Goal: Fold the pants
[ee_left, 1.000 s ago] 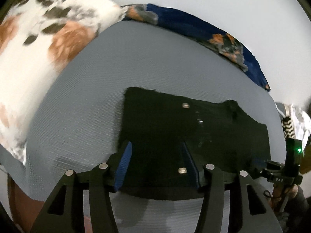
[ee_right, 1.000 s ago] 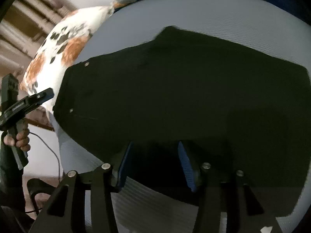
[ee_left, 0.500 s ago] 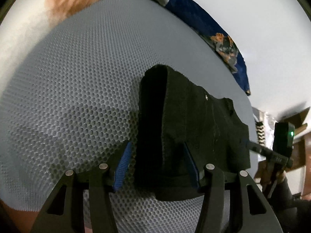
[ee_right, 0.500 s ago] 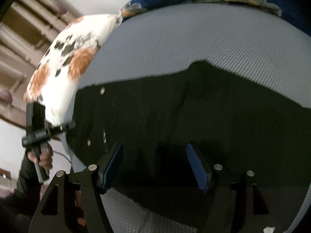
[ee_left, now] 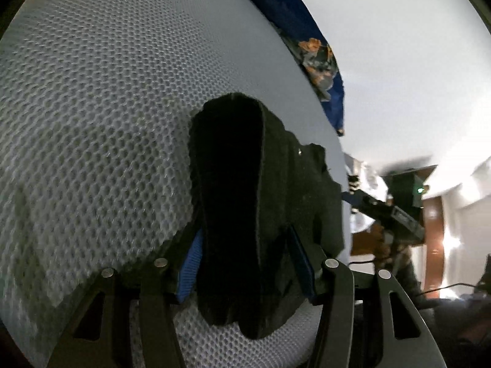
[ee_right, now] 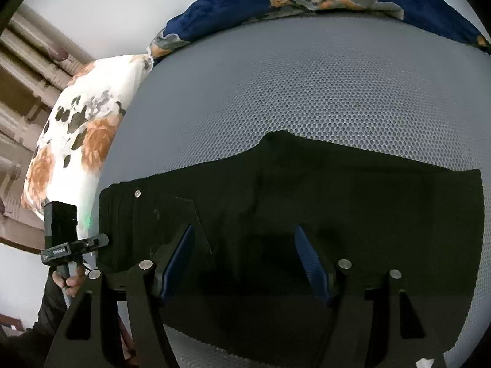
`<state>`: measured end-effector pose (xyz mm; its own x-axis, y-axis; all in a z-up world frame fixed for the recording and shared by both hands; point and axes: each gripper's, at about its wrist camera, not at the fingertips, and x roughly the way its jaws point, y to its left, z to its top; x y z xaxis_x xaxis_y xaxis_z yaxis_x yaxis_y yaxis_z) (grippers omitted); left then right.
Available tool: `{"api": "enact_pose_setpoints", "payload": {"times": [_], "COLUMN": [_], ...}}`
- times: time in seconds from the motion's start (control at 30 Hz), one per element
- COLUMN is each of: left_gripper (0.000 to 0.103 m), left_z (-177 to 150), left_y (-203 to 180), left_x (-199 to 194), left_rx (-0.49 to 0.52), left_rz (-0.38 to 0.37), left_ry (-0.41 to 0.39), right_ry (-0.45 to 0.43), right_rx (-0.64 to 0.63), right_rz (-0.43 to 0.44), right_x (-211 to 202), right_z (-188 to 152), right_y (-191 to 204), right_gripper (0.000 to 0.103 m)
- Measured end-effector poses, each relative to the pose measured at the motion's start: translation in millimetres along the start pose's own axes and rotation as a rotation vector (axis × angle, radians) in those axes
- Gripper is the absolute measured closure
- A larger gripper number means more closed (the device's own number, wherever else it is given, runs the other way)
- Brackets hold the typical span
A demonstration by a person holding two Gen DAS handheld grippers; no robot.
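Since the earlier frame the black pants (ee_right: pixel 307 214) have gone from spread wide to a doubled strip across the lower frame on the grey mesh bed (ee_right: pixel 307 86). The left gripper (ee_left: pixel 245 263) pinches one bunched end at lower centre; the right gripper (ee_right: pixel 245 257) hangs spread above the cloth, gripping nothing. Further folding looks left.

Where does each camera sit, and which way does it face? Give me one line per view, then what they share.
Left wrist: sits on the left gripper and looks along its jaws across the grey mesh bed surface. A raised fold of the black pants is clamped between them, and the right gripper shows at far right.
Right wrist: sits on the right gripper and angles down at the flat pants, jaws open above them. The person's hand holds the left gripper at lower left.
Shared: the pants, the mesh surface and the blue floral blanket.
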<state>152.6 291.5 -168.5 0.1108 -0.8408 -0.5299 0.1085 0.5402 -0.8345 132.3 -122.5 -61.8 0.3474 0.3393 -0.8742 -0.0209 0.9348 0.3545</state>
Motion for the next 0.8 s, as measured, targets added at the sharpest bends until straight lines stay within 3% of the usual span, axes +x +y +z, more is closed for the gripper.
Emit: {"api": "enact_pose_setpoints", "payload": {"times": [0.27, 0.6, 0.8], "left_gripper": [0.055, 0.075, 0.079], "left_z": [20, 5, -1], "left_y": [-4, -31, -62], "left_x": [18, 21, 15], "left_rx": [0.015, -0.053, -0.127], "left_rz": [-0.027, 0.099, 0.107], "left_ry": [0.01, -0.088, -0.134], "right_ry": [-0.013, -0.081, -0.13], "right_rx": [0.01, 0.039, 0.061], "right_rz": [-0.004, -0.008, -0.014], "right_x": [2, -19, -40], "right_z": [2, 0, -10], "right_y": [1, -12, -29], "right_gripper": [0.037, 0.037, 0.037]}}
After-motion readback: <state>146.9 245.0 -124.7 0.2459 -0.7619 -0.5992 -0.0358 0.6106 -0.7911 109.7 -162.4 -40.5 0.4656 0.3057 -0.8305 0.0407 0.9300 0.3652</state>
